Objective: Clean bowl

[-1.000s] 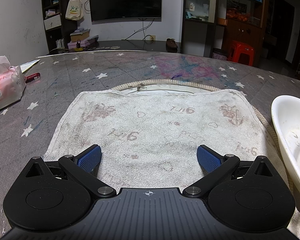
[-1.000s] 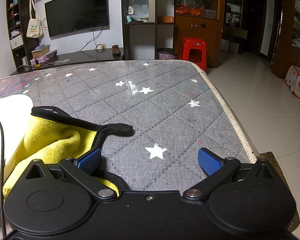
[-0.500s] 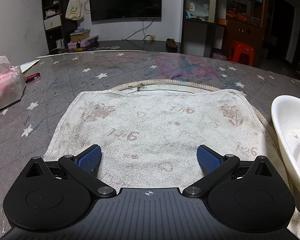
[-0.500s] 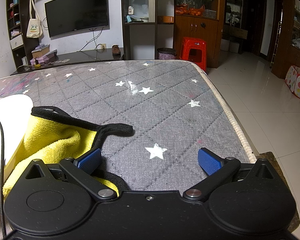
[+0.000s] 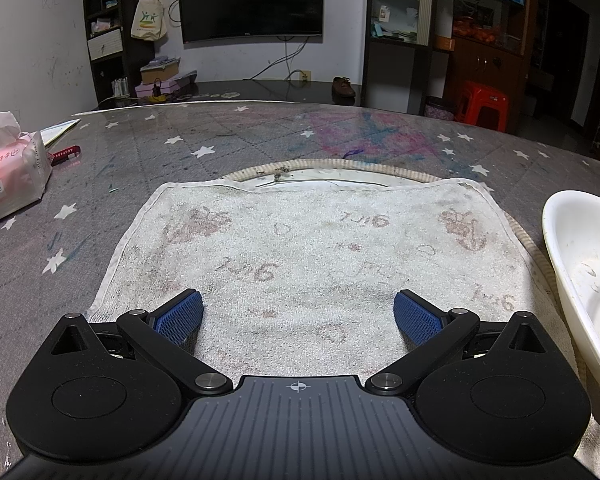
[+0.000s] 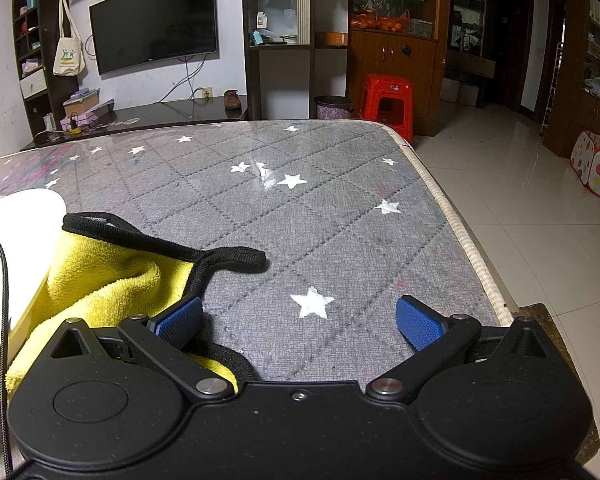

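A white bowl [image 5: 584, 276] with specks of dirt inside sits at the right edge of the left wrist view; its rim [image 6: 16, 232] shows at the far left of the right wrist view. My left gripper [image 5: 298, 312] is open over a stained white towel [image 5: 308, 248], left of the bowl. A yellow cloth with black trim [image 6: 108, 276] lies beside the bowl. My right gripper [image 6: 299, 318] is open, low over the grey star-patterned table [image 6: 300, 216], its left finger at the cloth's edge. Neither gripper holds anything.
A pink tissue pack [image 5: 8, 176] and a red pen [image 5: 64, 155] lie at the table's left. A round woven mat [image 5: 340, 168] pokes out behind the towel. The table's right edge [image 6: 460, 240] drops to a tiled floor. A black cable [image 6: 4, 304] crosses the bowl.
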A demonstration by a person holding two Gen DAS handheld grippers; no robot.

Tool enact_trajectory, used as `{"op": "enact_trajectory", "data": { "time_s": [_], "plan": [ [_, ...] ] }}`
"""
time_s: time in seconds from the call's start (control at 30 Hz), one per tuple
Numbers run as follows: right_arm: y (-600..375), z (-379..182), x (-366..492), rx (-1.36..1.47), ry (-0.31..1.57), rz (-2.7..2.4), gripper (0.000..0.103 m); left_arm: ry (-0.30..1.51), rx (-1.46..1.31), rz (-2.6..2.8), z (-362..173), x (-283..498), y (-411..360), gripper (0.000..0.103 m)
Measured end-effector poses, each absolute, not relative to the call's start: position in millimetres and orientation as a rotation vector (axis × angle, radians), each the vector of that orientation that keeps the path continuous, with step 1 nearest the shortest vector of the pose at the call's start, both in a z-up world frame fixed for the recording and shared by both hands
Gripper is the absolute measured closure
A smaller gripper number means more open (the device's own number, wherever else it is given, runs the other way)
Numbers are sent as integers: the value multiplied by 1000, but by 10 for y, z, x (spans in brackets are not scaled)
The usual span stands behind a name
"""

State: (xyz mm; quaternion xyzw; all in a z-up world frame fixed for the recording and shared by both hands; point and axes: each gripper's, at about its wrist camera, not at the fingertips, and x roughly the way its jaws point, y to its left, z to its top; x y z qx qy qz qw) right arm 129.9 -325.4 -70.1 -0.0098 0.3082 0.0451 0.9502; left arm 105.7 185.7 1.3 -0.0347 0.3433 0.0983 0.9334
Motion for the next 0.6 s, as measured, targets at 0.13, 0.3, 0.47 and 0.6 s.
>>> {"op": "enact_trajectory", "data": {
  "time_s": [0.13,0.3,0.47,0.6],
  "plan": [
    [-3259,-700,1299,-20,627,92,0,702,-71,201,13,1057,1857,0],
    [-3260,-701,1300,-20,627,92,0,702,-71,201,8,1051,1856,0],
    [-3259,-700,1299,-20,627,92,0,702,-71,201,7,1052,1857,0],
    [-3260,-700,1299,-20,627,92,0,702,-71,201,7,1052,1858,0]
  ]
}}
